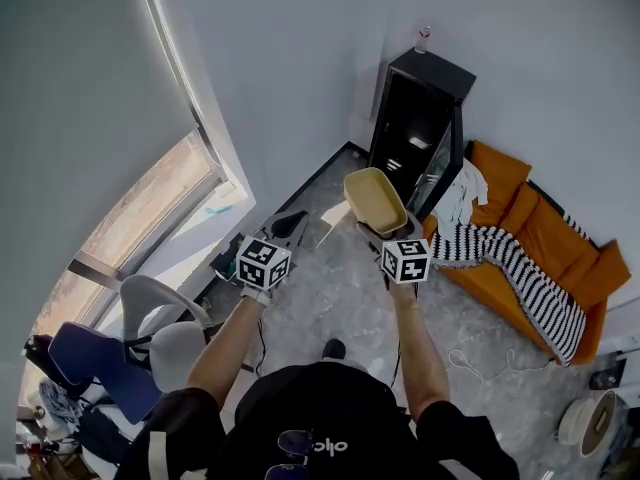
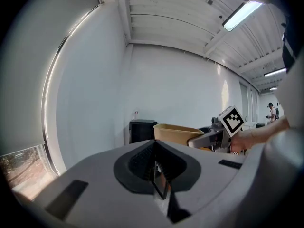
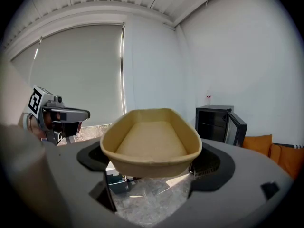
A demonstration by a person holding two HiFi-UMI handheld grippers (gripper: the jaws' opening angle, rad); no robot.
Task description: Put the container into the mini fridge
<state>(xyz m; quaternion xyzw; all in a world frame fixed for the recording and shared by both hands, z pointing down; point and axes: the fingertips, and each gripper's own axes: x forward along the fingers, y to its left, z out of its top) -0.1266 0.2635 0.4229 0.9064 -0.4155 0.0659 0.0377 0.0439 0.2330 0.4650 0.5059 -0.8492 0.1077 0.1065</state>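
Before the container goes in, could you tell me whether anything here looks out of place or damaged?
Nothing serious: the container in the right gripper looks empty and intact, and the mini fridge stands open. The only untidy bits are a white cloth slumped on the sofa beside the fridge and a loose cable on the floor.

Two grippers show: the left gripper (image 1: 290, 225) and the right gripper (image 1: 373, 231). There is one tan container (image 1: 375, 200), one black mini fridge (image 1: 418, 118) at the far wall, one small bottle (image 1: 424, 38) on top of it, one orange sofa (image 1: 545, 233) on the right, one striped blanket (image 1: 510, 263), and two chairs at the near left: a blue chair (image 1: 85, 363) and a white chair (image 1: 175, 353).
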